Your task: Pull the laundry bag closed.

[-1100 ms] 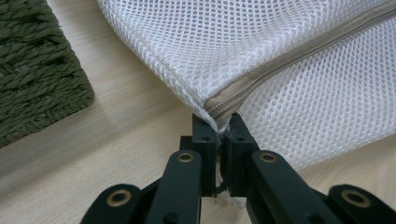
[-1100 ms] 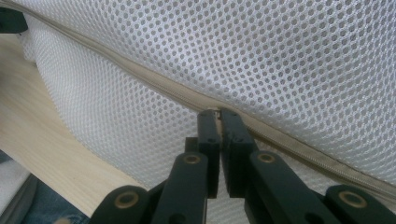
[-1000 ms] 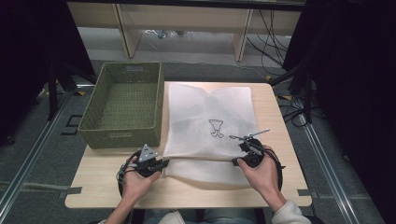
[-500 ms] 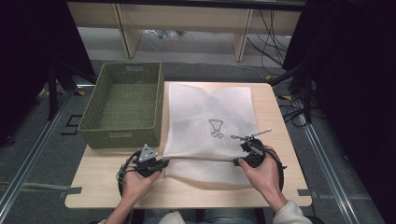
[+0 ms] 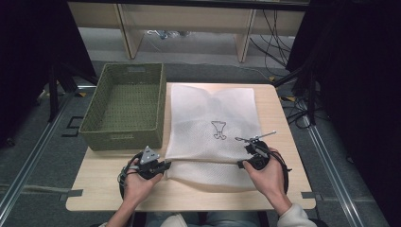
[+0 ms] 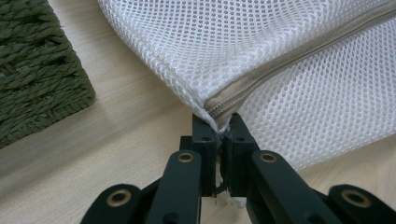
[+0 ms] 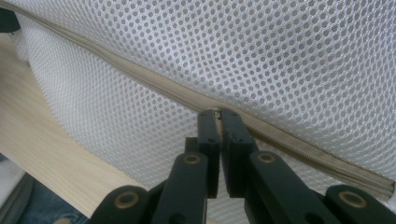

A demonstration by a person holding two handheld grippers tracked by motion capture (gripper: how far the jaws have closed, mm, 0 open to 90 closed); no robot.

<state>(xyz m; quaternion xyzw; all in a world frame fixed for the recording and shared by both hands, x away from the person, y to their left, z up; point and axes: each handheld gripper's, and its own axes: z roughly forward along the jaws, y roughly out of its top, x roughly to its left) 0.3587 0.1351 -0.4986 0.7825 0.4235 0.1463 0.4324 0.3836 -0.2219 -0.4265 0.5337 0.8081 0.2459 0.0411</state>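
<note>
High view: a white mesh laundry bag (image 5: 213, 127) lies flat on the light wooden desk (image 5: 279, 189), taking up most of the middle of it. A green woven basket (image 5: 125, 106) stands just beside the bag's left edge, touching or nearly touching it; I cannot tell which. A small dark drawing (image 5: 218, 129) sits on the bag's upper face, near its centre. Along the bag's near side runs a beige zipper (image 6: 280, 60), and the mesh below that line hangs slack toward the desk's near edge.

At the bag's near-left corner sits the left hand-held gripper (image 5: 161, 165), held in the person's left hand (image 5: 139, 182). In the left gripper view its two black jaws stand pressed together on the very end of the zipper, where the mesh corner (image 6: 212, 114) gathers to a point; the corner is lifted slightly off the desk.

Toward the bag's near-right side, the right hand-held gripper (image 5: 247, 150) is held in the right hand (image 5: 269, 177). In the right gripper view its jaws are closed narrowly on the zipper line (image 7: 177, 95), part of the way along it, pinching something small at the seam; what exactly is too small to make out. The mesh rises as a taut sheet beyond the jaws.
</note>
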